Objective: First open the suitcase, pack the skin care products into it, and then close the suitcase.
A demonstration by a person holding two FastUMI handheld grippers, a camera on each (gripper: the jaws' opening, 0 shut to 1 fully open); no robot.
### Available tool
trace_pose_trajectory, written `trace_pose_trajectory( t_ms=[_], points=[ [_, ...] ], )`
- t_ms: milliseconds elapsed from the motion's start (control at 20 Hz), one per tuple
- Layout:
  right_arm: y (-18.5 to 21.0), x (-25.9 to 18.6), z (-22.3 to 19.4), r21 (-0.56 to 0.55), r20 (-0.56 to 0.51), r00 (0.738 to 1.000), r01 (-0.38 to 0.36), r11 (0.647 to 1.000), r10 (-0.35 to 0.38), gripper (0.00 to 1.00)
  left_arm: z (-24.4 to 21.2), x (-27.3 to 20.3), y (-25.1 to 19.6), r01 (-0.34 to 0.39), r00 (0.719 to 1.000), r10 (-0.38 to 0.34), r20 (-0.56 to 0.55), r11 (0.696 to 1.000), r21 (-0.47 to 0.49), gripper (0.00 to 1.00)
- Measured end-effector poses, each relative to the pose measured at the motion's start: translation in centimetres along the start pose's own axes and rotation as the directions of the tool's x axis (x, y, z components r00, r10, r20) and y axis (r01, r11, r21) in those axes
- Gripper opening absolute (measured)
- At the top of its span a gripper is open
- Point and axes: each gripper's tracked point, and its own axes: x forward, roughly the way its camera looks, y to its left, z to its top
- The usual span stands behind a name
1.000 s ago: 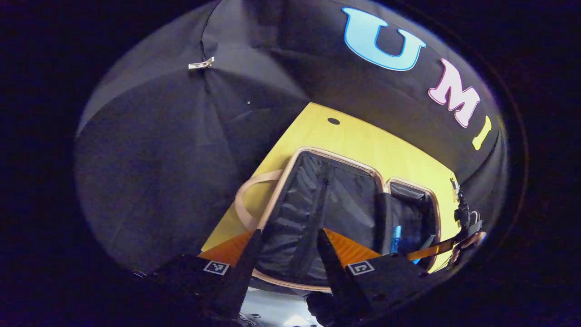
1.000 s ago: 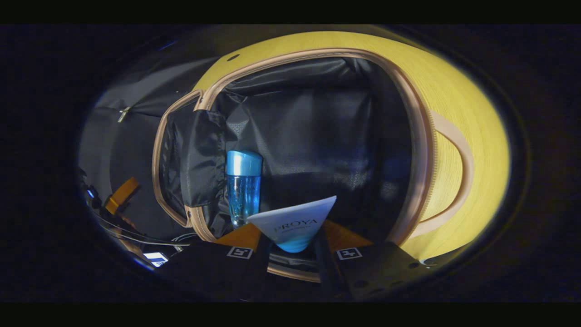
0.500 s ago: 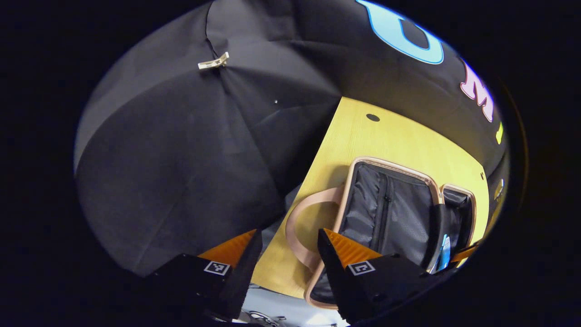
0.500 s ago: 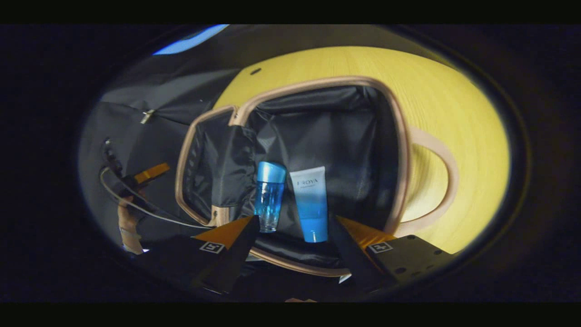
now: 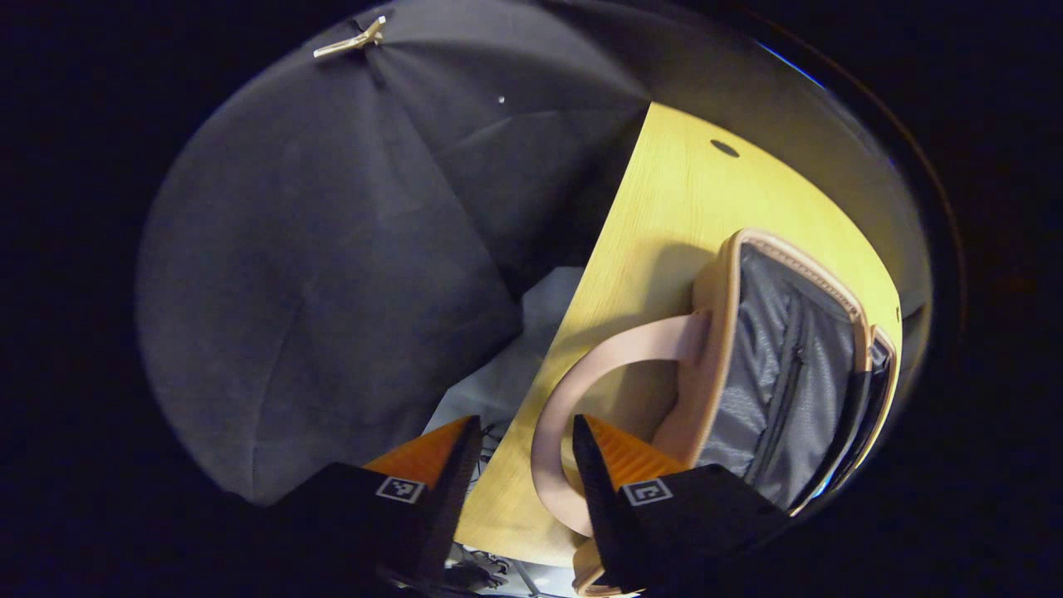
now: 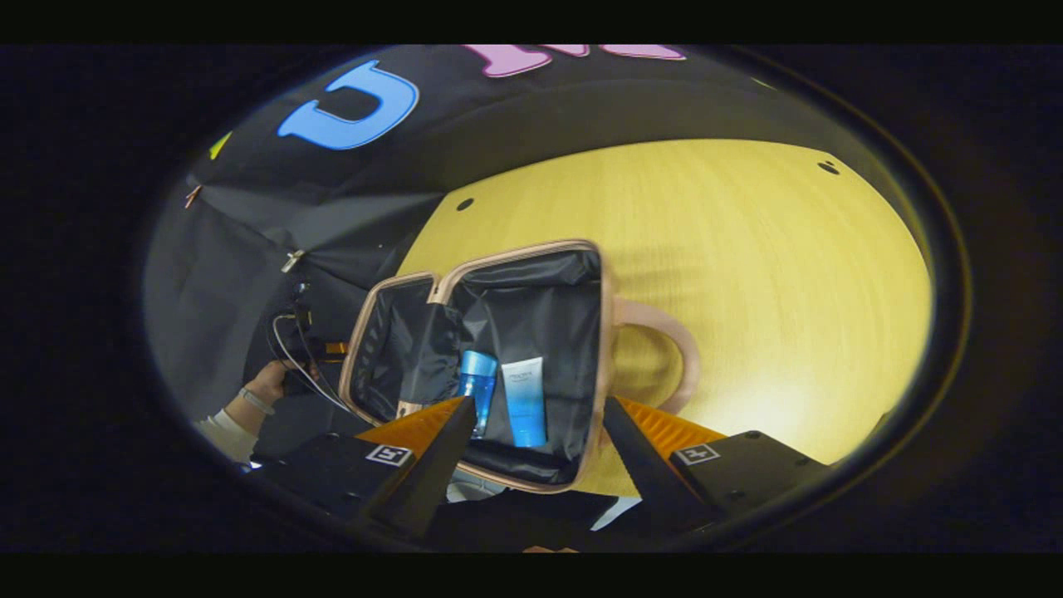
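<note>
The small pink-trimmed suitcase [image 6: 515, 249] lies open on the yellow table, showing its dark lining. A blue-capped bottle [image 6: 477, 378] and a white-and-blue tube [image 6: 523, 399] lie side by side in its right half. Pulled back above the case's near edge, my right gripper [image 6: 538, 404] is open and empty. In the left gripper view the same suitcase [image 5: 714, 282] is at the right, its pink handle [image 5: 614, 361] arching toward me. My left gripper [image 5: 519, 423] is open and empty, its right finger [image 5: 619, 453] just in front of the handle's loop.
The table [image 6: 747, 249] spreads wide to the right of the case, with small round holes [image 6: 465, 203] near its far edge. Its left edge [image 5: 573, 332] drops to floor and cables. A hand and sleeve [image 6: 249, 399] with cables are left of the case.
My right gripper opened, left the tube lying beside the bottle in the case, and drew back. My left gripper swung from over the case's lining to its handle side.
</note>
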Motion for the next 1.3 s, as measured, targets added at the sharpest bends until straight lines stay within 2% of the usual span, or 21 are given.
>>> trace_pose_trajectory(
  t_ms=[50,100,150,200,300,350,400,500,700,750,850,900,1000,1150,1300],
  points=[
    [0.0,-0.4,-0.1,0.016,0.007,1.000,-0.001,1.000,0.001,0.98,0.9,-1.5,-0.6,0.029,0.999,-0.029,0.033,1.000,0.005,0.54],
    [-0.1,-0.7,-0.1,0.024,0.016,1.000,-0.004,1.000,0.004,0.97,0.4,0.4,-0.6,0.026,0.999,-0.027,0.042,1.000,0.011,0.36],
    [-0.3,-0.9,-0.3,0.025,0.019,1.000,0.000,1.000,-0.001,0.98,0.4,0.0,-0.7,0.033,0.999,-0.034,0.039,0.999,0.012,0.17],
    [-0.7,-1.0,-0.6,0.025,0.020,1.000,0.009,1.000,-0.009,0.97,0.6,-0.2,-0.6,0.042,0.998,-0.042,0.050,0.999,0.006,0.14],
    [-1.6,-1.6,-0.5,0.022,0.030,0.999,0.026,0.999,-0.027,0.97,1.4,-1.2,-0.9,0.066,0.993,-0.066,0.103,0.998,-0.003,0.13],
    [-1.8,-1.9,-0.3,0.027,0.042,0.999,0.028,0.999,-0.029,0.97,1.5,-2.1,-1.1,0.086,0.989,-0.086,0.124,0.996,0.004,0.10],
    [-2.0,-2.1,0.0,0.033,0.057,0.998,0.027,0.999,-0.028,0.98,1.8,-3.3,-1.4,0.105,0.984,-0.106,0.145,0.994,0.017,0.12],
    [-2.3,-2.8,0.5,0.046,0.082,0.996,0.020,0.999,-0.024,0.97,2.6,-5.7,-1.9,0.128,0.971,-0.135,0.196,0.991,0.047,0.11],
    [-2.5,-3.9,1.3,0.030,0.109,0.994,-0.009,1.000,0.006,0.98,4.2,-12.2,-2.7,0.161,0.932,-0.181,0.315,0.983,0.089,0.09],
    [-2.6,-4.5,1.7,0.010,0.122,0.992,-0.015,1.000,0.014,0.98,4.7,-15.3,-2.8,0.169,0.915,-0.196,0.353,0.980,0.107,0.09],
    [-2.7,-6.7,2.4,-0.051,0.164,0.985,-0.038,0.998,0.046,0.98,5.7,-24.9,-3.9,0.237,0.858,-0.271,0.437,0.962,0.133,0.08],
    [-2.8,-7.3,2.4,-0.069,0.173,0.983,-0.044,0.997,0.056,0.98,6.1,-27.6,-4.1,0.250,0.840,-0.290,0.458,0.957,0.147,0.08],
    [-3.5,-8.6,2.3,-0.097,0.186,0.980,-0.061,0.993,0.078,0.98,4.9,-32.0,-7.5,0.285,0.799,-0.342,0.495,0.940,0.189,0.08],
    [-5.3,-10.9,2.2,-0.111,0.201,0.975,-0.070,0.991,0.091,0.97,4.0,-36.3,-14.1,0.346,0.744,-0.425,0.516,0.905,0.246,0.08],
    [-7.2,-13.3,2.2,-0.135,0.233,0.968,-0.057,0.989,0.088,0.97,2.1,-38.2,-20.1,0.389,0.705,-0.497,0.506,0.867,0.311,0.08]
  ],
)
